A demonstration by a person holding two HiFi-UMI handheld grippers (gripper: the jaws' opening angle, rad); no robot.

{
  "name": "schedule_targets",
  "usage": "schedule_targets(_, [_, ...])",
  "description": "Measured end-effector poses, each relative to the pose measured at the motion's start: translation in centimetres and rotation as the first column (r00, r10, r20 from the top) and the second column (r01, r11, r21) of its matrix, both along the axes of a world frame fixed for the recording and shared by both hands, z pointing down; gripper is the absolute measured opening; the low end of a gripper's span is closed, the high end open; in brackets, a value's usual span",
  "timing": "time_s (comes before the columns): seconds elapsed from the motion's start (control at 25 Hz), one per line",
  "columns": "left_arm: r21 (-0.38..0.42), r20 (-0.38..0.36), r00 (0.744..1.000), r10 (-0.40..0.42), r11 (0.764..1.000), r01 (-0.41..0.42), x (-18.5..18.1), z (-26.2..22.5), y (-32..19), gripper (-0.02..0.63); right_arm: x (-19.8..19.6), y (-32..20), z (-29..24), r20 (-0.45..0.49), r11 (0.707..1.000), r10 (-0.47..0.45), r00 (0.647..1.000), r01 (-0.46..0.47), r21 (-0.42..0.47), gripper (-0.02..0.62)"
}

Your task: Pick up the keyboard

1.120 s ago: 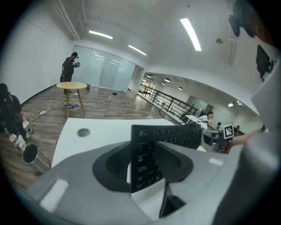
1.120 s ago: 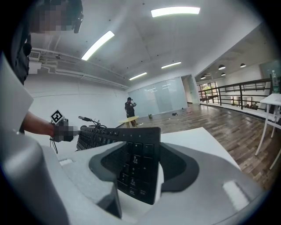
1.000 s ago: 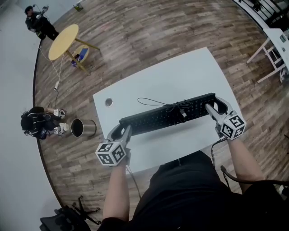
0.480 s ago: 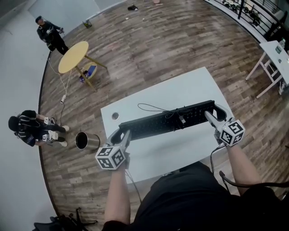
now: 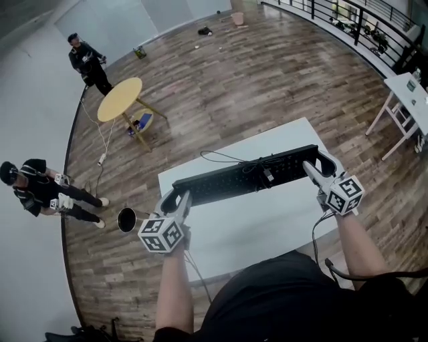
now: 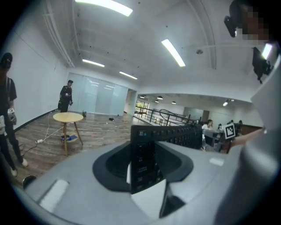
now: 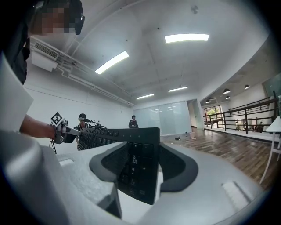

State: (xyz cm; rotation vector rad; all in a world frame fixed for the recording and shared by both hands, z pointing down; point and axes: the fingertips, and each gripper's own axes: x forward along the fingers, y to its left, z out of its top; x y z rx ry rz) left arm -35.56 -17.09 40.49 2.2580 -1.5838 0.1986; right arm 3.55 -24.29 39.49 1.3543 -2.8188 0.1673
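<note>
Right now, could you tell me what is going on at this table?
A person is holding a black keyboard by its two ends. The left gripper is clamped on one end and the right gripper on the other. The keyboard looks lifted clear of the white table, roughly level, with its cable bunched on top. Nothing else is being handled.

— What stood on the wooden floor (image 5: 267,80)?
— A white table (image 5: 267,224), and far off to its left a round yellow table (image 5: 120,99) with a person in black (image 5: 88,61) just behind it.
— Anyone else?
— Another person (image 5: 40,190) stood at the left, near a metal bin (image 5: 127,219). A railing (image 5: 348,17) ran along the far right.
</note>
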Motion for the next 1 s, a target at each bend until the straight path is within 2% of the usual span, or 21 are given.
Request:
schedule_targets(0.12, [0.028,0.006,1.000,0.007,1.000,-0.007,0.2,-1.0,-0.2,0.173,0.3,-0.3,-0.8,0.006,1.000,0.009,1.000,-0.009,0.029,0.216])
schedule_targets(0.28, [0.039,0.014,1.000,-0.026,0.999,0.026,-1.9,-2.0,0.6,0.174,-1.7,-0.6,-1.4,0.022,0.999,-0.005,1.000,0.004,0.049,0.216])
schedule_targets(0.4, [0.051,0.000,1.000,-0.030,0.998,0.030,-2.1,-1.9,-0.2,0.175,-2.1,-0.9,-2.1,0.012,0.998,-0.001,1.000,0.000,0.066,0.216])
schedule_targets(1.0, [0.062,-0.004,1.000,-0.007,0.998,0.007,-2.5,-1.9,-1.1,0.173,-2.3,-1.3,-2.1,0.017,0.997,0.008,1.000,-0.009,0.074,0.210])
